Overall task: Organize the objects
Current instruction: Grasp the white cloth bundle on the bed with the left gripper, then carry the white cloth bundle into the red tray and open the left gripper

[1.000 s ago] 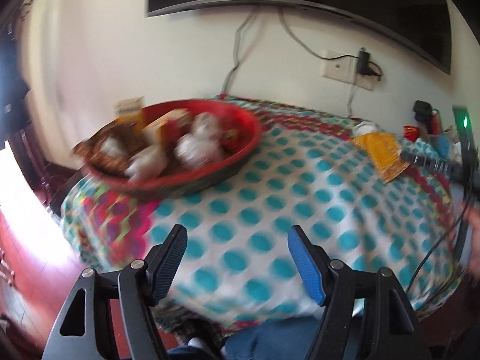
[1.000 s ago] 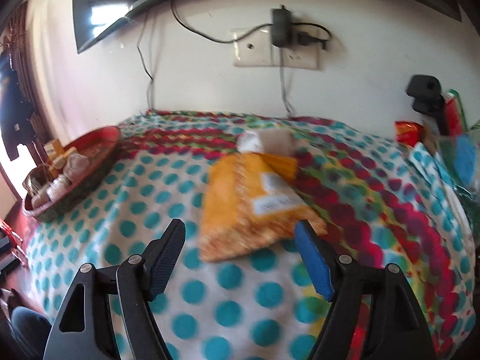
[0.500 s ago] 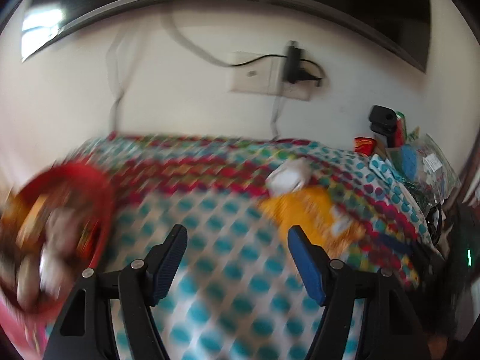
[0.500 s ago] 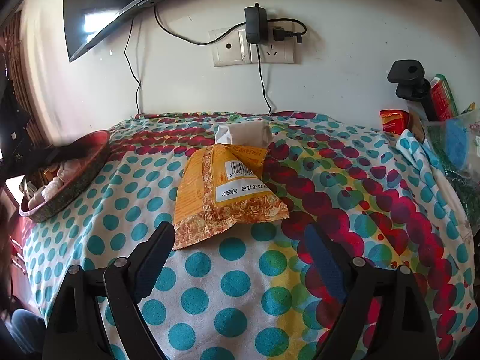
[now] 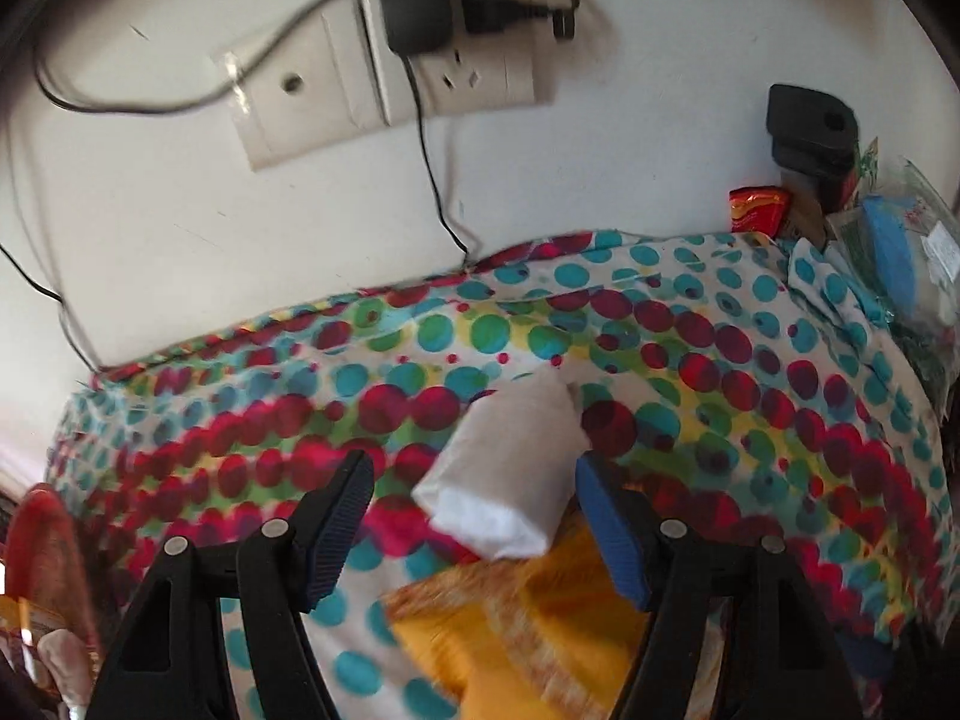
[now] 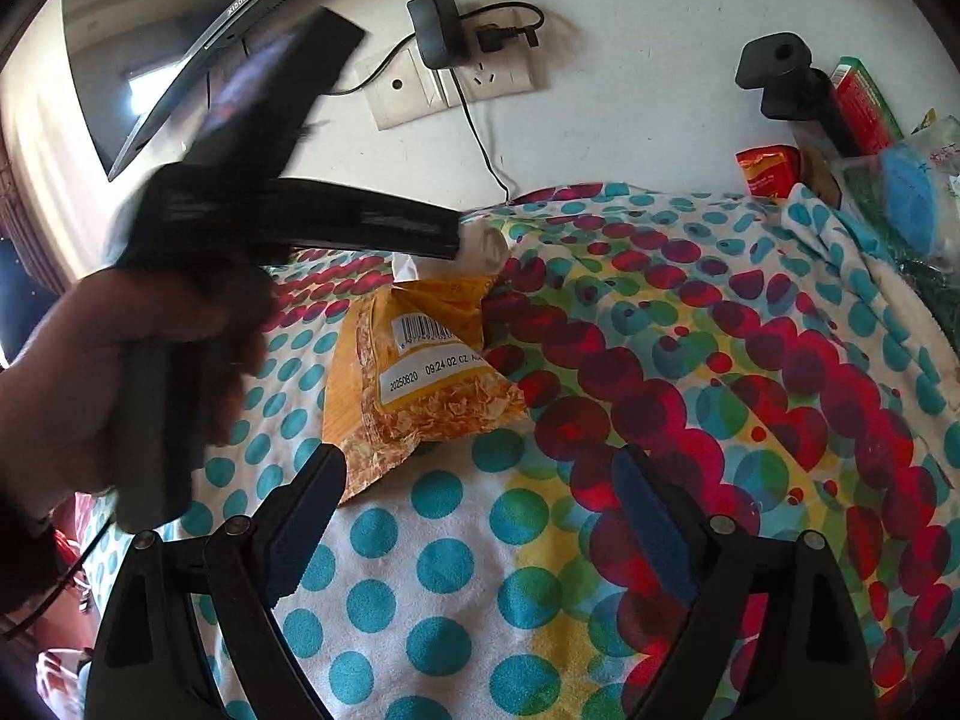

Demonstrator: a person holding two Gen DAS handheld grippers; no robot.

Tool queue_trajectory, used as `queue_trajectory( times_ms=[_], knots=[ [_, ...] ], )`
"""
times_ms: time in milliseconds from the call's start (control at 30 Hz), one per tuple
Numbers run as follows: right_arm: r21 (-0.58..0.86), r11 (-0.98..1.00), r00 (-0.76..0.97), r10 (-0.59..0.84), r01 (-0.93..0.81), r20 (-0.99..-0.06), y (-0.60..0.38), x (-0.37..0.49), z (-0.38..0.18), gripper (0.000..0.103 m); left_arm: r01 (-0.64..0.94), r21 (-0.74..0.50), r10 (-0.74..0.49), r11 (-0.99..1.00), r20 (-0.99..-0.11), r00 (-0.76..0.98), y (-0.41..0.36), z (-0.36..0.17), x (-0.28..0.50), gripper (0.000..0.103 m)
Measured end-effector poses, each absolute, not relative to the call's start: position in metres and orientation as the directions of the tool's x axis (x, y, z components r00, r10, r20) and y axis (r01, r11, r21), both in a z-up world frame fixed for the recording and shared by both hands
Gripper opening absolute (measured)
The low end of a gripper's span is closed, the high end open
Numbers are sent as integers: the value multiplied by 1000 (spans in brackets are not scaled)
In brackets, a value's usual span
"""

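My left tongs (image 5: 471, 501) stand wide open around the white tissue packet (image 5: 507, 468), which sits between the pads, nearer the right one, apparently untouched. It is a soft, rounded white packet, lying tilted on the spotted tabletop (image 5: 750, 372), its near end resting on the far edge of the orange snack bag (image 5: 528, 642). My right tongs (image 6: 480, 498) are open too, empty, near that bag (image 6: 414, 384).

Left gripper (image 5: 471, 501) swung away from the red basket (image 5: 42, 546), now low over the white packet (image 5: 504, 468) with jaws wide either side, its hand (image 6: 120, 360) newly in the right wrist view, orange snack bag (image 6: 420, 384) partly covered.
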State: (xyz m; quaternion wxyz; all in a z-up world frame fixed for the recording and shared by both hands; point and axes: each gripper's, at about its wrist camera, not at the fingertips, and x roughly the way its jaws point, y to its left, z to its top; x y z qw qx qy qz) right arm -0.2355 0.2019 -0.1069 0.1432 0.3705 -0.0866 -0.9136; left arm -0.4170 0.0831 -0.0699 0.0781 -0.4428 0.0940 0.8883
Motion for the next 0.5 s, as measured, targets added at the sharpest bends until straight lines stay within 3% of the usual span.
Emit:
queue_trajectory(
  times_ms=[167,200,233,267,400,500],
  knots=[
    [262,-946,-672,-321,191,-668,201,-239,-109,89,-223,77,55,-972,-843,-535,91,-91,-438,71],
    [266,-945,-671,-321,189,-668,202,-239,-109,89,-225,76,56,-971,-846,-530,92,-93,-440,67],
    [270,-945,-671,-321,183,-668,203,-239,-110,89,-227,81,53,-971,-846,-531,93,-95,-441,48],
    [273,-945,-670,-323,183,-669,204,-240,-110,89,-231,77,59,-970,-847,-528,96,-97,-442,42],
    [272,-944,-666,-324,185,-672,202,-241,-110,89,-235,98,51,-967,-830,-556,102,-95,-440,31],
    [269,-945,-663,-323,186,-675,201,-241,-110,91,-219,110,43,-969,-804,-593,102,-88,-437,28]
  ],
)
